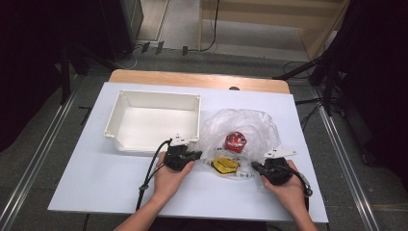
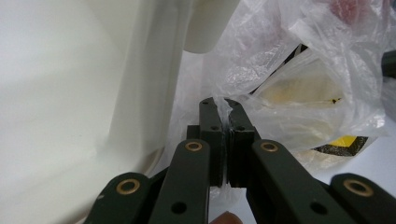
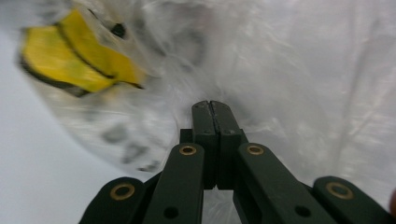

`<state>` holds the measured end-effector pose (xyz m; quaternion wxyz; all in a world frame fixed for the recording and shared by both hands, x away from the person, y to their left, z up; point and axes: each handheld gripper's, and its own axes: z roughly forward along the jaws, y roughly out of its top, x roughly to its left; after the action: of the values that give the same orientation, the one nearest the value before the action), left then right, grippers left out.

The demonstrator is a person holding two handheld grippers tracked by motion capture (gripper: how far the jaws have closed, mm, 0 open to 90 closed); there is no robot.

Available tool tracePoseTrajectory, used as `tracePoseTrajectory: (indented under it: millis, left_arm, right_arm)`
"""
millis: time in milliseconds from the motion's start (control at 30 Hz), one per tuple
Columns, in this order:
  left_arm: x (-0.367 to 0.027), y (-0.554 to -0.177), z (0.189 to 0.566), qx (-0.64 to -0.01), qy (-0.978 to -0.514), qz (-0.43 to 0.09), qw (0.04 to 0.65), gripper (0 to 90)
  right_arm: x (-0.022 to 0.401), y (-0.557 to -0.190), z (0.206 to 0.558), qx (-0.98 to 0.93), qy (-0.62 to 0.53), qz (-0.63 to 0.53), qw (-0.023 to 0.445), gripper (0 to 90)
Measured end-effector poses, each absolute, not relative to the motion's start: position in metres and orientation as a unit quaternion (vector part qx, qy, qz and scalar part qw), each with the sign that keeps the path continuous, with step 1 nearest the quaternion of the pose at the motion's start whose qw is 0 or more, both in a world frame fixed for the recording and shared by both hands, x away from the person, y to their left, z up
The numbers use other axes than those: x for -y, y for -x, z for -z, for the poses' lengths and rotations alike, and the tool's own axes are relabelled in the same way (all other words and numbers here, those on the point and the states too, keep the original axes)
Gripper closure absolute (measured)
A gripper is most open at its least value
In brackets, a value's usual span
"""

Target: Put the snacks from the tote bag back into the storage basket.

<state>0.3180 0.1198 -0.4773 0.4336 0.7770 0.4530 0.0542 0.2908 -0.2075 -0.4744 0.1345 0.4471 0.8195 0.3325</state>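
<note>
Bag (image 1: pixel 239 129) in play, clear plastic, crumpled on the white table (image 1: pixel 96 183) just right of the empty white bin (image 1: pixel 153 120), and both hands are on it. The left gripper (image 1: pixel 196 154) is clenched on the bag's near-left edge; in the left gripper view a pinch of film (image 2: pixel 226 109) sticks up between the closed jaws, with the bin wall close beside. The right gripper (image 1: pixel 255 166) sits at the bag's near-right edge with jaws pressed together; in the right gripper view the tips (image 3: pixel 213 108) lie against the plastic, but the picture is blurred and I cannot tell whether any film is caught.

Inside the bag, a red round thing (image 1: pixel 235 140) and a yellow, black-edged thing (image 1: pixel 225 165) lie side by side, neither one out. So the holding seems settled on the left and doubtful on the right. Opening the bag, getting the contents out and, likely, filling the bin all remain to do.
</note>
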Motion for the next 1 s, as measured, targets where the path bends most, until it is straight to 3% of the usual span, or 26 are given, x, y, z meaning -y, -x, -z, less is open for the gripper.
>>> tracePoseTrajectory:
  millis: [67,200,233,400,567,733,833,1000]
  left_arm:
    - [-0.120,-0.318,0.477,-0.452,-0.778,-0.055,0.433,88.6]
    - [-0.120,-0.318,0.477,-0.452,-0.777,-0.056,0.434,88.4]
    - [-0.120,-0.317,0.477,-0.452,-0.777,-0.056,0.434,88.3]
    - [-0.119,-0.317,0.477,-0.447,-0.779,-0.057,0.436,88.0]
    - [-0.118,-0.316,0.477,-0.442,-0.780,-0.059,0.440,87.6]
    - [-0.118,-0.316,0.477,-0.441,-0.780,-0.061,0.440,87.6]
    - [-0.118,-0.316,0.477,-0.441,-0.780,-0.060,0.440,87.7]
    - [-0.118,-0.315,0.477,-0.441,-0.780,-0.062,0.439,87.8]
  right_arm:
    - [0.211,-0.291,0.474,-0.815,-0.453,-0.326,0.154,88.1]
    - [0.218,-0.290,0.466,-0.782,-0.468,-0.377,0.163,50.7]
    - [0.219,-0.289,0.462,-0.775,-0.472,-0.387,0.165,45.0]
    - [0.220,-0.274,0.427,-0.729,-0.451,-0.473,0.201,38.5]
    - [0.208,-0.268,0.412,-0.700,-0.445,-0.511,0.227,44.5]
    - [0.198,-0.290,0.446,-0.714,-0.479,-0.465,0.209,61.1]
    - [0.195,-0.301,0.468,-0.737,-0.494,-0.416,0.201,75.4]
    - [0.197,-0.306,0.485,-0.753,-0.516,-0.363,0.188,88.3]
